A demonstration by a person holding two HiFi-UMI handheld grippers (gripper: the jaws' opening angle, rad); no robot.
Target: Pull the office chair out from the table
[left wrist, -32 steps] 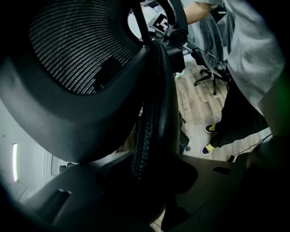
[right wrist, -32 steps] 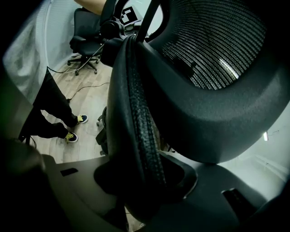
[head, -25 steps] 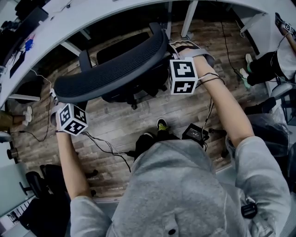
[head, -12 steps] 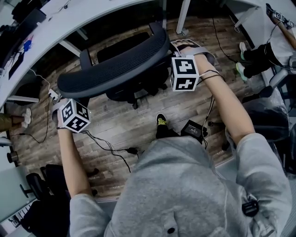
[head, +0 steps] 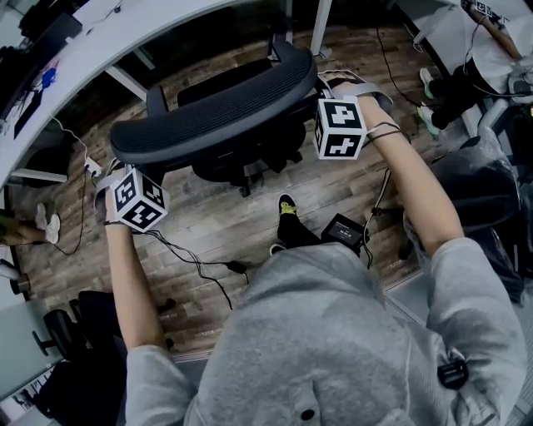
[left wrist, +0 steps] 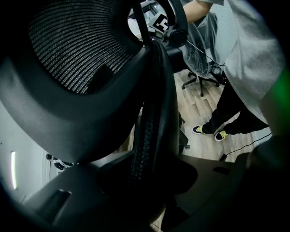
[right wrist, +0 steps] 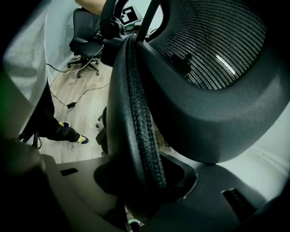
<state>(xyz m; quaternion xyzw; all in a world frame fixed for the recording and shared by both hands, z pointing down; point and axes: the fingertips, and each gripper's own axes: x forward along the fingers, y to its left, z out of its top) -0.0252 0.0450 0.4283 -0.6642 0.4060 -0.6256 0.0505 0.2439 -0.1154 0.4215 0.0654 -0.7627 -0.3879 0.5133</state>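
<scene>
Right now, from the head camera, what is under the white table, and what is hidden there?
White table legs show under the table, with the seat of the office chair at its edge. Its top hides whatever sits deeper in.

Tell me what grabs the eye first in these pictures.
The dark mesh-backed office chair fills the middle of the head view, in front of the curved white table. The left gripper and right gripper each clamp a side edge of its backrest, with the person standing behind it.
</scene>
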